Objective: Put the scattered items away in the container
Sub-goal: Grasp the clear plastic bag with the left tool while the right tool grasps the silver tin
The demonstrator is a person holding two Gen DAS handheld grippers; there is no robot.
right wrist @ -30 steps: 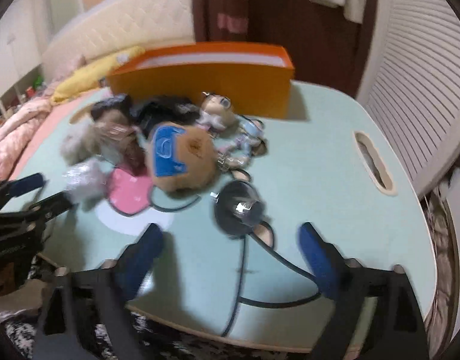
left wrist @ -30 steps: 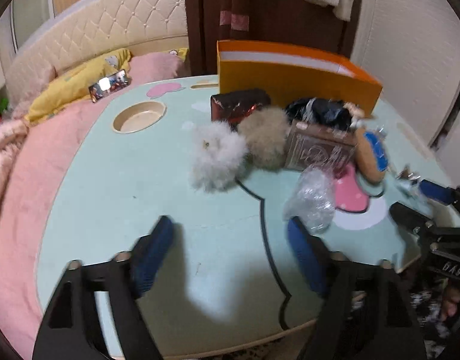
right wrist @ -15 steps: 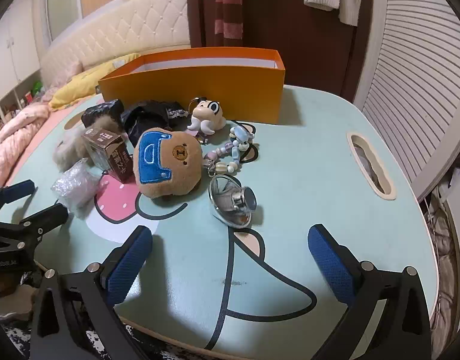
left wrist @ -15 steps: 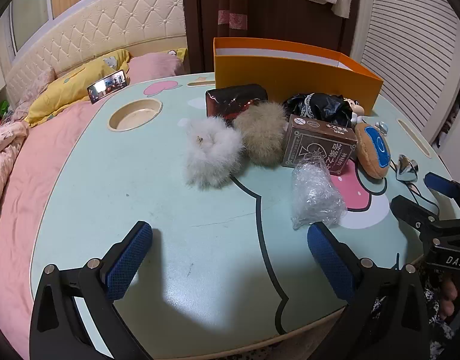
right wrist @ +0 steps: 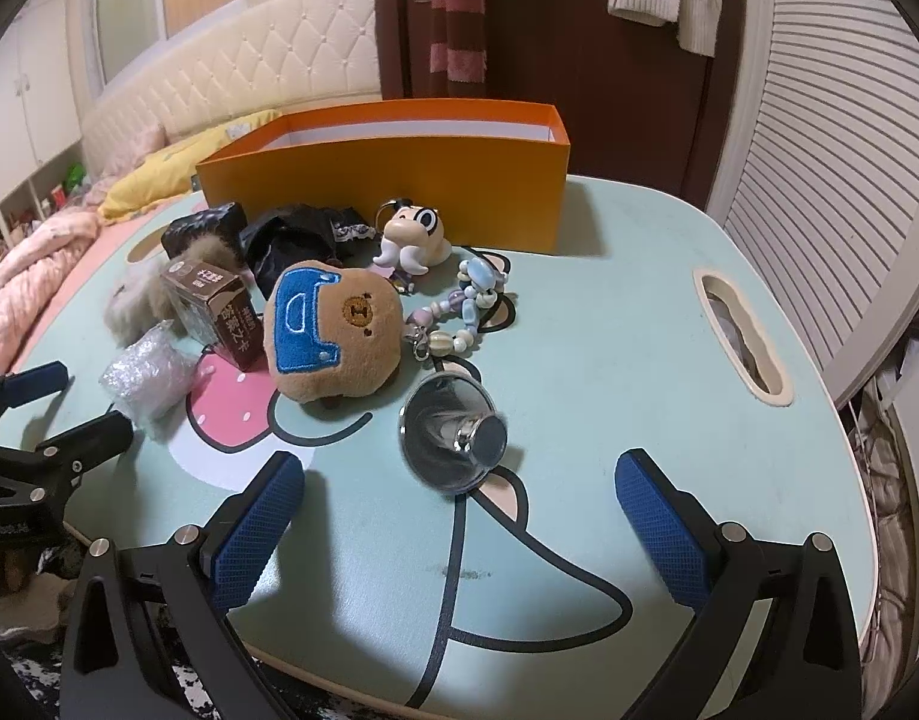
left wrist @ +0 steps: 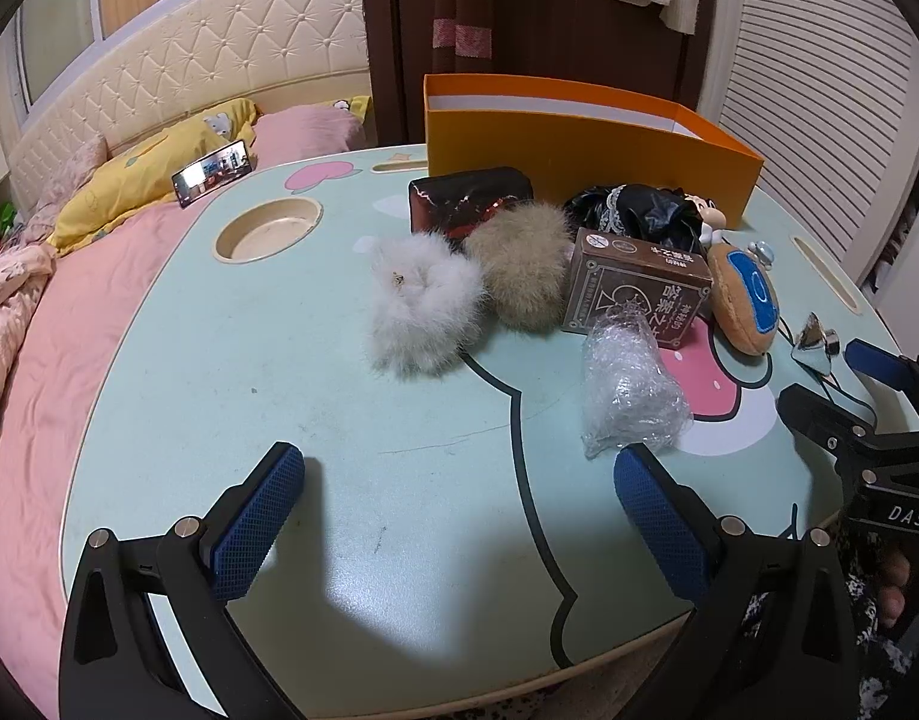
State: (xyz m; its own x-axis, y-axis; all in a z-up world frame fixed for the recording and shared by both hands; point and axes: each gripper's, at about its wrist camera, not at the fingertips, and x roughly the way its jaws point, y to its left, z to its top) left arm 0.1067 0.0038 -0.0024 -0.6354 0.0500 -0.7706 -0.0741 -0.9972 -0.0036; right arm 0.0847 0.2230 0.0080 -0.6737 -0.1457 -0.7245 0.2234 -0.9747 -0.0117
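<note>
An orange box (left wrist: 585,138) (right wrist: 393,180) stands open at the far side of the mint-green table (left wrist: 291,360). In front of it lie a white fur ball (left wrist: 420,306), a tan fur ball (left wrist: 522,270), a brown carton (left wrist: 633,285) (right wrist: 216,312), a crumpled clear plastic bag (left wrist: 630,387) (right wrist: 147,375), a brown bear plush (right wrist: 333,330) (left wrist: 747,303), a bead chain (right wrist: 459,315), a white figurine (right wrist: 408,240) and a shiny metal cone (right wrist: 453,429). My left gripper (left wrist: 453,516) is open and holds nothing, near the front edge. My right gripper (right wrist: 459,519) is open too, just short of the cone.
A dark red pouch (left wrist: 468,198) and a black lace-trimmed bundle (left wrist: 636,210) lie against the box. The table has a round cup recess (left wrist: 267,231) and a slot (right wrist: 741,336). A pink bed (left wrist: 45,324) with a phone (left wrist: 210,171) lies left. A slatted door is at the right.
Both grippers' jaws have spread wider than a second ago. The early blur has settled; both views now hold steady over the table.
</note>
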